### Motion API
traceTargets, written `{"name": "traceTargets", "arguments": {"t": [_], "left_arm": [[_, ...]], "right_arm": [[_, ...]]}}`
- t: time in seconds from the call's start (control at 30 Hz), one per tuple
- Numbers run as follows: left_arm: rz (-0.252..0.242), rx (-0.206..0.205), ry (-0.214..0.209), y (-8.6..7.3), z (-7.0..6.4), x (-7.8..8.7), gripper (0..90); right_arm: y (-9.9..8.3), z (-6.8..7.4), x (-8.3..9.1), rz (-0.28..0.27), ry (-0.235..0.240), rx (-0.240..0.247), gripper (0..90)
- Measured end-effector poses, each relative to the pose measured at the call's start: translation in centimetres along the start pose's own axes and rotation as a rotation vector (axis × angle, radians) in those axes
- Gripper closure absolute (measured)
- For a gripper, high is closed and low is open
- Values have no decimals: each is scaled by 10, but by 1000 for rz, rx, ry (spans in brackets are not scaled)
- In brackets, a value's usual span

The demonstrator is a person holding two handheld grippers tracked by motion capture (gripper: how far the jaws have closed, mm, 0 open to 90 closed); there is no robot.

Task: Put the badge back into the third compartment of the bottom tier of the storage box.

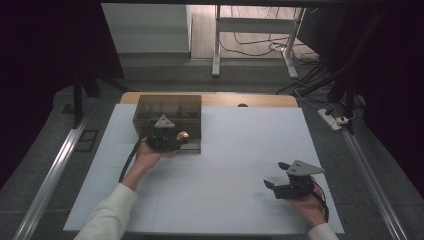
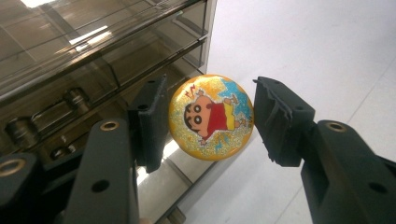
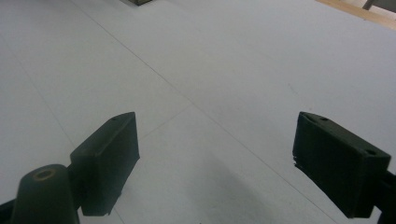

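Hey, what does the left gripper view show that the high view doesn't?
Left gripper view: the badge carries a glittery cartoon boy in a red shirt and sits between the left gripper jaws, with a gap visible at the right one.

High view: the right gripper open over the white table, both forearms, the floor.

Both: the smoky transparent drawer box, the left gripper and the badge.
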State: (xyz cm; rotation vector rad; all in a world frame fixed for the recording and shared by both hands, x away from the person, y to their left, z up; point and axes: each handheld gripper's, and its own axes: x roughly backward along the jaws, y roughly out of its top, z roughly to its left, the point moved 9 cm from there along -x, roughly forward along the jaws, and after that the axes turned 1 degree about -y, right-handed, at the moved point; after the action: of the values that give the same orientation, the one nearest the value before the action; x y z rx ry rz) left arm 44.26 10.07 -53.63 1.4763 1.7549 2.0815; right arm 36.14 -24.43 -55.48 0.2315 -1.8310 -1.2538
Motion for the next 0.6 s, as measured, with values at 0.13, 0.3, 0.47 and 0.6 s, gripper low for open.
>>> {"name": "traceTargets", "arguments": {"t": [0.13, 0.3, 0.47, 0.6], "left_arm": [[8, -2, 1, 1, 0, -7, 461], [12, 1, -1, 1, -1, -13, 461], [23, -2, 3, 0, -1, -21, 461], [32, 2, 9, -3, 1, -27, 461]], "right_arm": [[0, 0, 0, -1, -3, 3, 141], [0, 0, 0, 3, 0, 3, 141], [0, 0, 0, 5, 2, 5, 141], [-1, 0, 0, 6, -4, 1, 141]]}}
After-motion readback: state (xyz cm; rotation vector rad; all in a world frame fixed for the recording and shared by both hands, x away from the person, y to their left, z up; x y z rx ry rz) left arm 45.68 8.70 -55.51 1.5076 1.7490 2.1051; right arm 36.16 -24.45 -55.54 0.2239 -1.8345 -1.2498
